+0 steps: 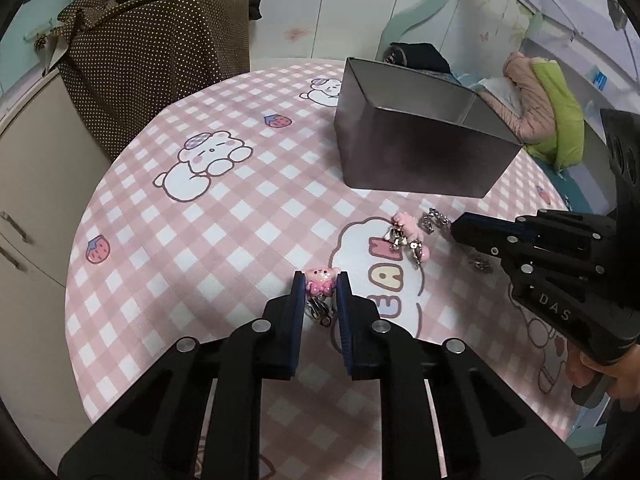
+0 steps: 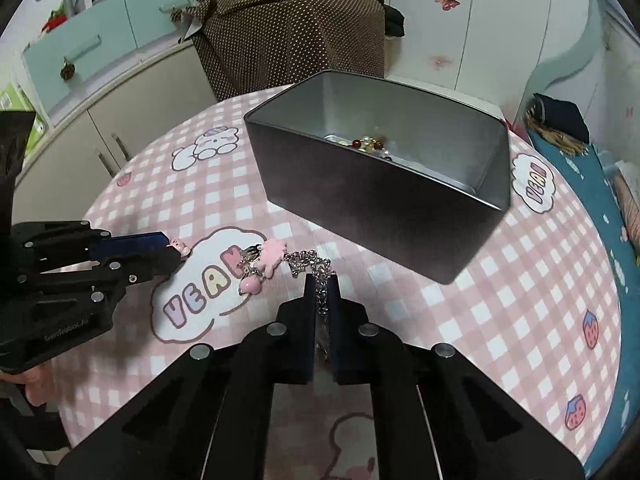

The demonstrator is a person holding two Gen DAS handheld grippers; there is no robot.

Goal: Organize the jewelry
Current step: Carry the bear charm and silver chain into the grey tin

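Two hand-held grippers work over one counter (image 1: 200, 216) with a pink checked cloth. The left hand-held gripper (image 1: 320, 280) is clamped on one small pink bear charm (image 1: 320, 279), held at its fingertips just above the cloth; a metal clasp (image 1: 320, 310) hangs from the charm between the fingers. The right hand-held gripper (image 2: 321, 280) is closed on one silver chain (image 2: 316, 268), which runs between its fingers and out onto the cloth. The chain leads to a cluster of pink charms (image 2: 262, 262) lying on the cloth: one star-like piece and one heart can be told apart, among some silver bits. One dark box (image 2: 380, 204) stands beyond, open-topped, with a few beads (image 2: 370, 144) at its bottom.
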